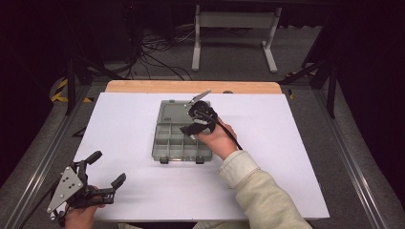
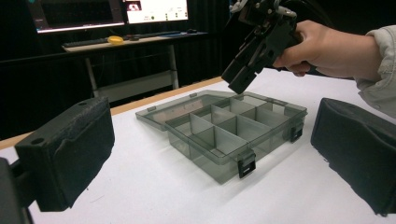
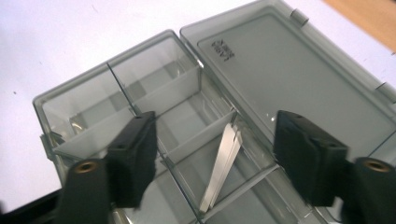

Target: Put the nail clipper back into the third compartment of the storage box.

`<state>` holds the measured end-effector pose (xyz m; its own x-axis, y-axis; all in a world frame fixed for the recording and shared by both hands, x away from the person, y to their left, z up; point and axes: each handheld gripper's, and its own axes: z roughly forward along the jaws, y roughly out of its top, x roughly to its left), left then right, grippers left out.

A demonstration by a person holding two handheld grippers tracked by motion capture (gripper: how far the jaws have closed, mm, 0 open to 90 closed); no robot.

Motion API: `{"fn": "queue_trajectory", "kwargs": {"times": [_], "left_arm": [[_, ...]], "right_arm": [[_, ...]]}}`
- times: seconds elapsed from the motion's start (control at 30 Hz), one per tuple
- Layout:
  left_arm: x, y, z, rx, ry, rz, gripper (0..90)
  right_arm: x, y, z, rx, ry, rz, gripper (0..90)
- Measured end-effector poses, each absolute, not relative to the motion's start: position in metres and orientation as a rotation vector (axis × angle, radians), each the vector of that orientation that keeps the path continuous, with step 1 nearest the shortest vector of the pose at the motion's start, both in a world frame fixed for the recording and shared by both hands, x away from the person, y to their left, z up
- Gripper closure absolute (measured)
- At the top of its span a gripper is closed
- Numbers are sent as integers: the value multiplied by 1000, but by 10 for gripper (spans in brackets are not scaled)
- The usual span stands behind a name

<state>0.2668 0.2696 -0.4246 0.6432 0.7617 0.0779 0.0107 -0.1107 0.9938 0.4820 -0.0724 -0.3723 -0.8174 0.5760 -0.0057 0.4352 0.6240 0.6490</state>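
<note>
**Open divider box, 2 tools apart**

Nearest the camera, the left tool (image 1: pixel 106 168) rests low at the near left of the white table (image 1: pixel 286 143), jaws spread wide and holding nothing. Farther in, at the table's middle, sits a smoky clear divider box (image 1: pixel 179 143), its lid (image 1: pixel 174 112) laid flat open toward the far edge. Over the box's right side hangs the right tool (image 1: pixel 191 132), jaws wide apart and empty. Between those jaws, thin metal strips (image 3: pixel 222 165) lie slanted in 1 compartment.
</note>
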Motion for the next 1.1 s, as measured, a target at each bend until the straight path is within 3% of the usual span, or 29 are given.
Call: {"fn": "queue_trajectory", "kwargs": {"times": [0.2, 0.57, 1.1], "left_arm": [[267, 269, -425, 1568, 663, 720, 5], [265, 270, -425, 1563, 671, 724, 5], [263, 271, -425, 1556, 679, 740, 5]], "right_arm": [[472, -81, -355, 825, 2582, 1034, 177], [435, -110, -320, 756, 2475, 1191, 122], [368, -180, -310, 703, 2266, 1330, 21]]}}
